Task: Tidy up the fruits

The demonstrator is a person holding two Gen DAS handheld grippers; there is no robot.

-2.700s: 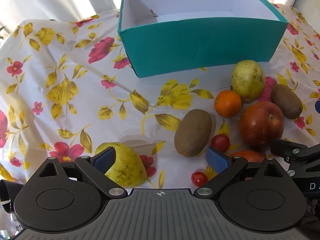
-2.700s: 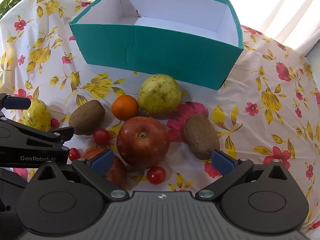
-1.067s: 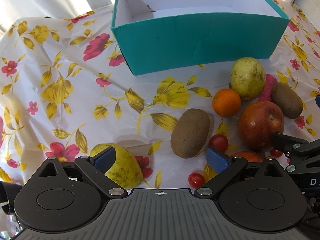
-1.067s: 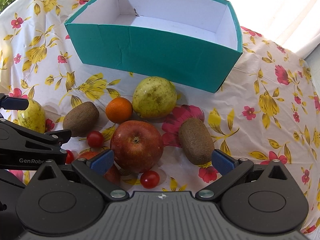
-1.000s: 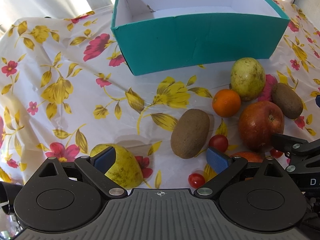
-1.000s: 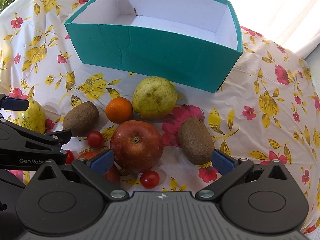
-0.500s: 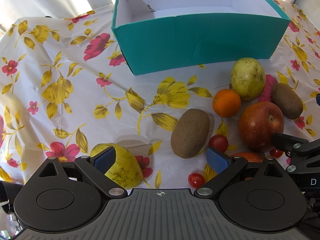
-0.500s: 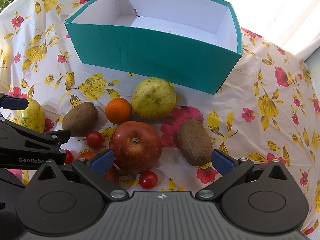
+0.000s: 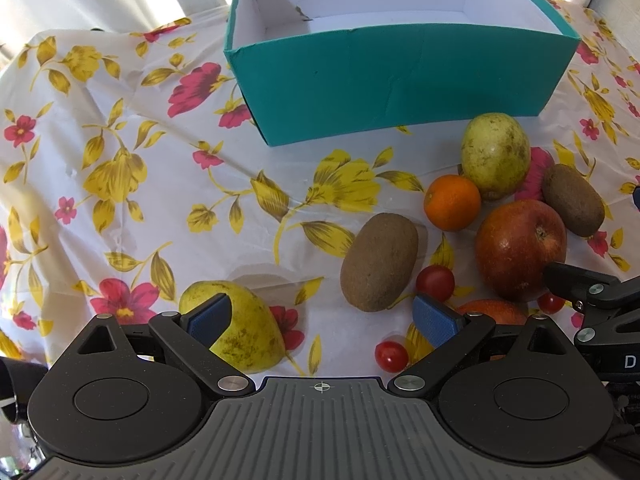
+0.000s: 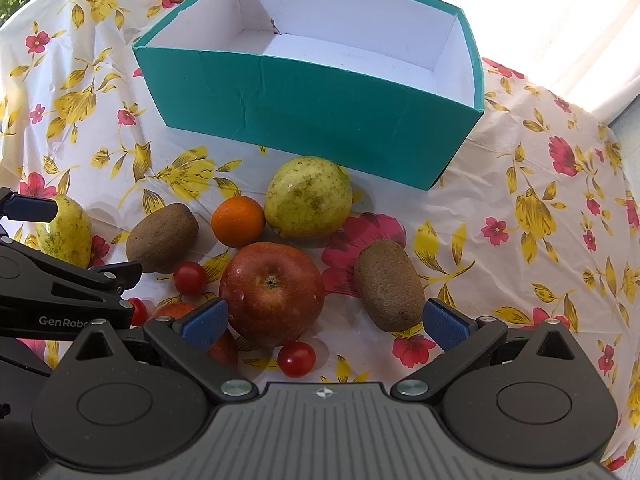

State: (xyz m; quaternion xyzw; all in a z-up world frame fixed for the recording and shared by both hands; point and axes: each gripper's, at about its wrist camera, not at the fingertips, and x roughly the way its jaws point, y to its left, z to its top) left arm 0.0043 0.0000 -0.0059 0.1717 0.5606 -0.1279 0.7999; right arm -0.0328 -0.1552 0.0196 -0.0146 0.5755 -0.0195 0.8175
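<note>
A teal box (image 9: 400, 88) (image 10: 312, 116) with a white, empty inside stands at the back. In front of it lie a green pear (image 10: 308, 198), an orange (image 10: 238, 221), a red apple (image 10: 272, 292), two kiwis (image 10: 162, 237) (image 10: 389, 285) and several cherry tomatoes (image 10: 297, 358). A yellow pear (image 9: 236, 332) lies by my left gripper's (image 9: 322, 318) left finger. Both grippers stand open and hold nothing. The right gripper (image 10: 324, 324) hovers just before the apple and the right kiwi. A second reddish fruit (image 10: 180, 312) is half hidden behind its left finger.
A floral tablecloth (image 9: 120, 168) covers the table. The left part of the cloth holds only the yellow pear. The other gripper's black arm shows at the right edge of the left view (image 9: 592, 296) and at the left of the right view (image 10: 60, 296). Bright curtains hang behind.
The right gripper has crept slightly forward and right, so the fruits sit a little lower and to the left. The left view is almost unchanged. No fruit has moved.
</note>
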